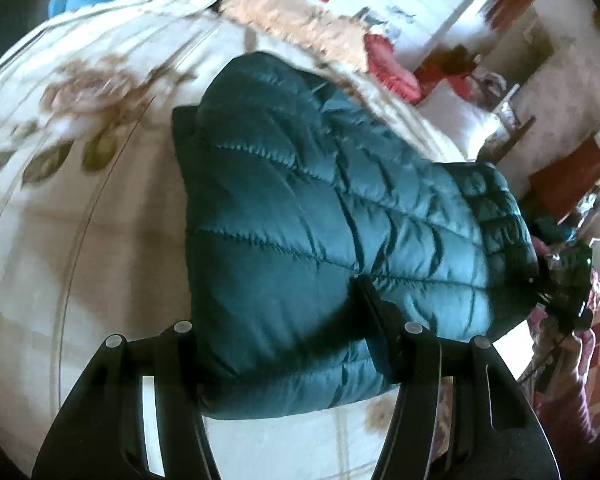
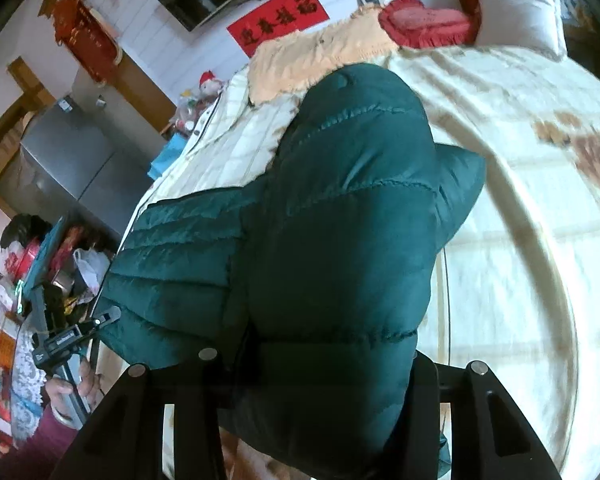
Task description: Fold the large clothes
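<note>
A dark teal quilted puffer jacket (image 1: 320, 220) hangs bunched above a cream bed sheet (image 1: 79, 220) printed with flowers. My left gripper (image 1: 283, 340) is shut on one thick fold of it, and the padding bulges out between the black fingers (image 1: 376, 320). In the right wrist view the jacket (image 2: 340, 220) fills the middle, with my right gripper (image 2: 328, 368) shut on another thick fold. The two grips are at opposite ends of the lifted part. Each camera catches the other gripper: the right gripper (image 1: 568, 276) at the jacket's far end, the left gripper (image 2: 79, 336) held by a hand (image 2: 71, 392).
At the head of the bed (image 2: 520, 200) lie a beige fringed cloth (image 2: 320, 56), a red heart cushion (image 2: 424, 26) and a white pillow (image 2: 520, 8). A cream quilted garment (image 2: 227, 140) lies beyond the jacket. Beside the bed stand a grey fridge (image 2: 71, 160) and cluttered goods (image 2: 39, 264).
</note>
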Motion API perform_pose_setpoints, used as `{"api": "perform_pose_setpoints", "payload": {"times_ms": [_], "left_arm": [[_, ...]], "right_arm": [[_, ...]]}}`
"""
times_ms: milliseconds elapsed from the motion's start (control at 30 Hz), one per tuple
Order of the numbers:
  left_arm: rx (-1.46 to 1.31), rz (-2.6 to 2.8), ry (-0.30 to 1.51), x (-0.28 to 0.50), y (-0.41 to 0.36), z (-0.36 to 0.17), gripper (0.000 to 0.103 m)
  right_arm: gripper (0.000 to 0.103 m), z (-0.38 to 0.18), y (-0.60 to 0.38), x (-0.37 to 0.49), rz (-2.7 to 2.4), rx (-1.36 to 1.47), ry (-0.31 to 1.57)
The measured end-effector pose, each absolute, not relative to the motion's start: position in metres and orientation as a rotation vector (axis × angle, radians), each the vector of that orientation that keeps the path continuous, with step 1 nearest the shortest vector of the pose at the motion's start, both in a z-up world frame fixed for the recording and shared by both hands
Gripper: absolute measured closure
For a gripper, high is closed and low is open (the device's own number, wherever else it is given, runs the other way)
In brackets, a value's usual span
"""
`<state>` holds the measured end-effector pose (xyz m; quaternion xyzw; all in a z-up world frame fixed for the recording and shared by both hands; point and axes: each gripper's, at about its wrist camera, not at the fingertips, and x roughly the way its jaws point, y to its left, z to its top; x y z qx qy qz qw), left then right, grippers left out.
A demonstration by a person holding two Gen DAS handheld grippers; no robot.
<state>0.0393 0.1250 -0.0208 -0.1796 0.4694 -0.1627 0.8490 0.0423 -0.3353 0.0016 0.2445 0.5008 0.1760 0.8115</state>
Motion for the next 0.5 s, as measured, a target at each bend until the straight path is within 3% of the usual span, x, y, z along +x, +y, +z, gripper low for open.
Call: {"api": "perform_pose_setpoints", "payload": {"times_ms": [167, 500], "left_arm": [[-0.432, -0.278, 1.003, 0.034, 0.129, -0.029, 0.032], [-0.277, -0.101, 0.865, -0.010, 0.124, 0.018, 0.032]], "right_arm": [[0.027, -0.028, -0.338, 0.034, 0.240, 0.462, 1.129], [0.027, 0.025, -0.352, 0.010, 0.079, 0.413, 1.005]]}}
